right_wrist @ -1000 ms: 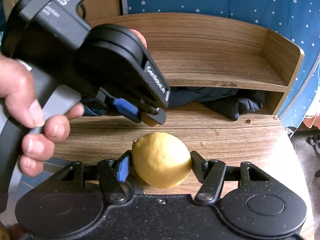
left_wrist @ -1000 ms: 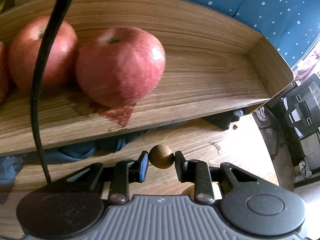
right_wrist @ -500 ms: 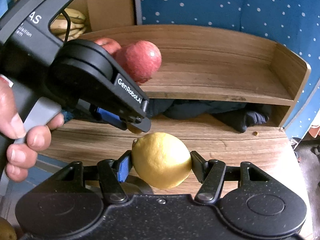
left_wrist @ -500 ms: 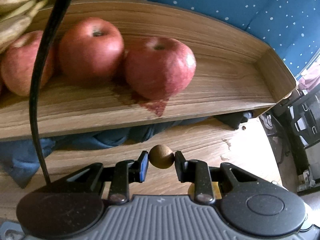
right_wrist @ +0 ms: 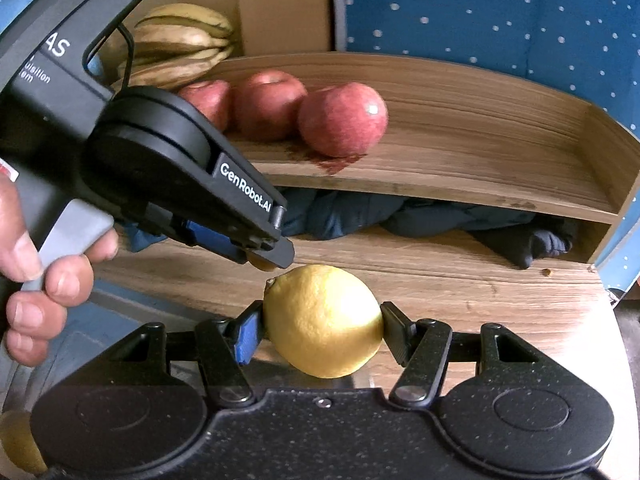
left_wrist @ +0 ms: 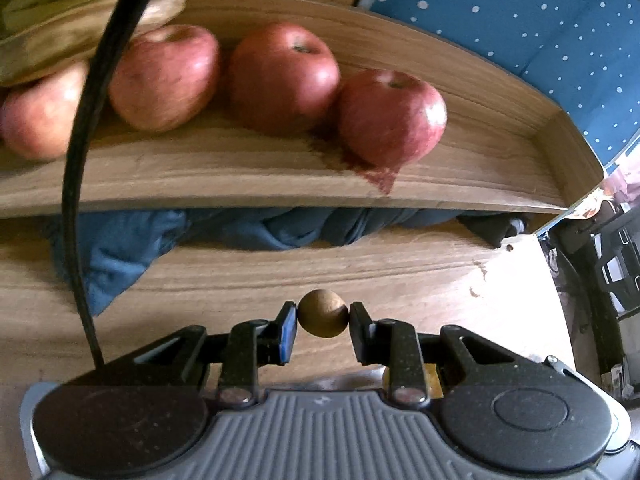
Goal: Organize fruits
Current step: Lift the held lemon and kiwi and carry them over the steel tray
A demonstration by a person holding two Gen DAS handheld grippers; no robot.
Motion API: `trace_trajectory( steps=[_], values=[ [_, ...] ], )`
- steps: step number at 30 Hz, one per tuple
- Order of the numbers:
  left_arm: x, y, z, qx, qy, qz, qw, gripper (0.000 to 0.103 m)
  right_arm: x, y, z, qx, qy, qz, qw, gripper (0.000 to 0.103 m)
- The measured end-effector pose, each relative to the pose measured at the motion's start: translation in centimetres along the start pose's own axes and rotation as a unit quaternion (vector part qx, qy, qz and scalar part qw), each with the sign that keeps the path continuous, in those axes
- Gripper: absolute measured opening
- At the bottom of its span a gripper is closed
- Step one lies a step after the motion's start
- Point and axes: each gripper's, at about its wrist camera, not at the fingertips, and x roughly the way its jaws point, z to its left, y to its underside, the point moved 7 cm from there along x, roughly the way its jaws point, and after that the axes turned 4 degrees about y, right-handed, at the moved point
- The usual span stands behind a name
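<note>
both hands pulled back from the wooden shelf over the last second: in the left wrist view only two apples sat close up a second ago, and at this moment four apples and the bananas at the shelf's far left end were in frame. grips did not change. left gripper stayed clamped on a small round brown fruit, held over the tabletop in front of the shelf. right gripper stayed clamped on the lemon, jaws set wide around it, also in front of the shelf and below its edge. the person's hand held the left tool just left of the lemon. dark blue cloth filled the gap under the shelf. my read: both fruits were picked but neither placed yet; the shelf's right half, beside the rightmost apple, was bare, so that looked like the likely drop zone. the small fruit would roll if released on the flat board.
</note>
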Motion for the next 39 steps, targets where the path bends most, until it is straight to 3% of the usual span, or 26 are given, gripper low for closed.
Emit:
trace_trajectory(
  steps=[24,39],
  values=[
    [-3.1,4.9,2.2,-0.01,-0.012,0.022,0.9996,0.031,-1.4,2.7,2.3,-0.015,-0.026,0.023,0.999,0.063],
    [-3.8,6.6,4.3,-0.042,-0.034,0.025,0.9982,0.031,-0.8,2.9,4.0,-0.035,-0.053,0.035,0.997,0.063]
  ],
)
